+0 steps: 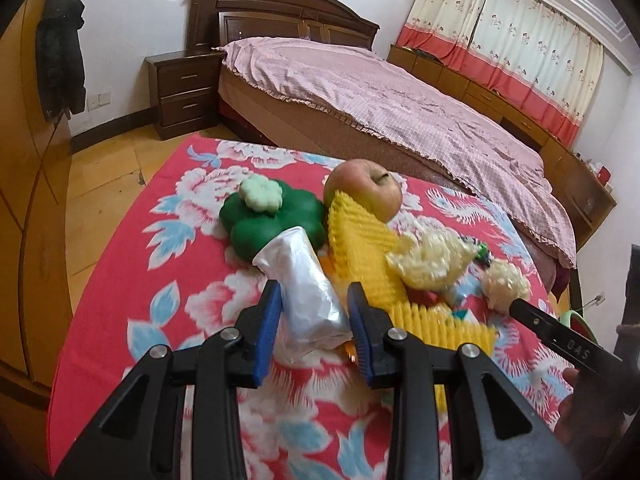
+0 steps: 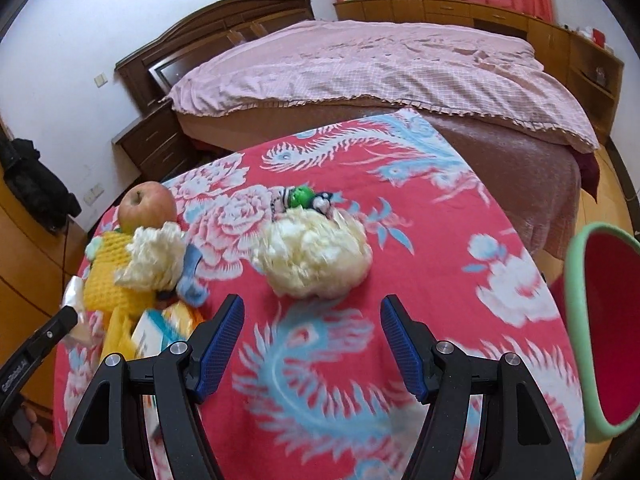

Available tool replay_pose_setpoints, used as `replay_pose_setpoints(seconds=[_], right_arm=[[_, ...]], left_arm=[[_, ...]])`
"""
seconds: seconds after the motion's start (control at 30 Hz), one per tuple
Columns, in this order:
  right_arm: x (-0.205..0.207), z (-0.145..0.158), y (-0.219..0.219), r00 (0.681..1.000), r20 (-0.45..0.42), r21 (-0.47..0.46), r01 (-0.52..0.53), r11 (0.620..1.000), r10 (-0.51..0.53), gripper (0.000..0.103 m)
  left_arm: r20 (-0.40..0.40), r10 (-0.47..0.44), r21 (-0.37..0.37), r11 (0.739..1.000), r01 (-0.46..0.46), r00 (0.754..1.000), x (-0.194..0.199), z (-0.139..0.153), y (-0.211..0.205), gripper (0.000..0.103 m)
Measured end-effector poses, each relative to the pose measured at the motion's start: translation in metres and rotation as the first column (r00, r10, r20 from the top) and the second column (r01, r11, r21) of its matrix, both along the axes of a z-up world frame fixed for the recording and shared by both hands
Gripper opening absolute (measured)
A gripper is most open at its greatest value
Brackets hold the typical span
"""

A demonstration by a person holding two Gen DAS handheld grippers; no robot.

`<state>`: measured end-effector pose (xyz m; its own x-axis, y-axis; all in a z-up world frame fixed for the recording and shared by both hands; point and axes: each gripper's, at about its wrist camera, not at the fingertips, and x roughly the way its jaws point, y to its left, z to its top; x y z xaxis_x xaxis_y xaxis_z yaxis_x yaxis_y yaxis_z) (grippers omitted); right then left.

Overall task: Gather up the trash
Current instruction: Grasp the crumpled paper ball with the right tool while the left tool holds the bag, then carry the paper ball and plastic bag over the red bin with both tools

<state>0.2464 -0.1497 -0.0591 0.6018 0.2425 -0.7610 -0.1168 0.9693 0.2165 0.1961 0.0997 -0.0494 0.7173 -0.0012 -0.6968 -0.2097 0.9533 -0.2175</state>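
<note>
Found the left gripper (image 1: pixel 314 292) clamped on a crumpled silvery wrapper (image 1: pixel 296 264), blue pads pressed into both its sides and the foil bulging out towards twelve o'clock. Saw the right gripper (image 2: pixel 313 304) with fingers well apart and nothing between them, poised above the red flowered tablecloth (image 2: pixel 440 240). Spotted the next piece of trash, a crumpled pale wad (image 2: pixel 316 256), lying on the cloth at twelve o'clock from those open fingers, near but not yet between them. Noted more litter heaped at nine to ten o'clock in the right wrist view: a yellow foam net (image 2: pixel 108 280), a second pale wad (image 2: pixel 156 260) and some printed packets, with an apple (image 2: pixel 146 206) just behind. Marked the red bin with the green rim (image 2: pixel 576 280) at three o'clock, off the table's edge. Judged the step to be a reach for the nearer wad while the wrapper waited in the left grip. Called for a straight descent with the pads either side of the wad's widest part, tips nearly touching the cloth but not pinching it. Wanted a firm close, since such a wad looked springy and apt to squirt out. Needed a steady squeeze on the wrapper meanwhile, and a clear berth from the apple, likely no trash.
</note>
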Motion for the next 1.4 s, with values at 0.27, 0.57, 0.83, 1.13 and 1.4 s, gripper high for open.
replay_pose_setpoints(seconds=[0.27, 0.57, 0.83, 1.13, 1.4], right_arm=[[0.027, -0.008, 0.005, 0.999, 0.001, -0.013, 0.036, 0.999, -0.036, 0.072], [0.024, -0.010, 0.004, 1.000, 0.011, -0.009, 0.001, 1.000, -0.001, 0.055], [0.002, 0.001, -0.008, 1.000, 0.020, 0.023, 0.006, 1.000, -0.007, 0.053], [-0.041, 0.019, -0.032, 0.999, 0.044, 0.062, 0.020, 0.998, -0.023, 0.053], [-0.080, 0.039, -0.051, 0.996, 0.077, 0.086, 0.032, 0.996, -0.038, 0.053]], left_arm=[[0.003, -0.001, -0.013, 1.000, 0.001, 1.000, 0.008, -0.003, 0.001, 0.034], [0.002, 0.011, -0.025, 1.000, -0.011, 1.000, 0.001, -0.002, 0.000, 0.034], [0.015, -0.005, -0.028, 1.000, 0.006, 1.000, -0.012, 0.007, -0.007, 0.034], [0.041, -0.042, -0.032, 0.999, 0.043, 0.998, -0.031, 0.020, -0.024, 0.034], [0.054, -0.084, -0.032, 0.996, 0.086, 0.995, -0.048, 0.029, -0.043, 0.034]])
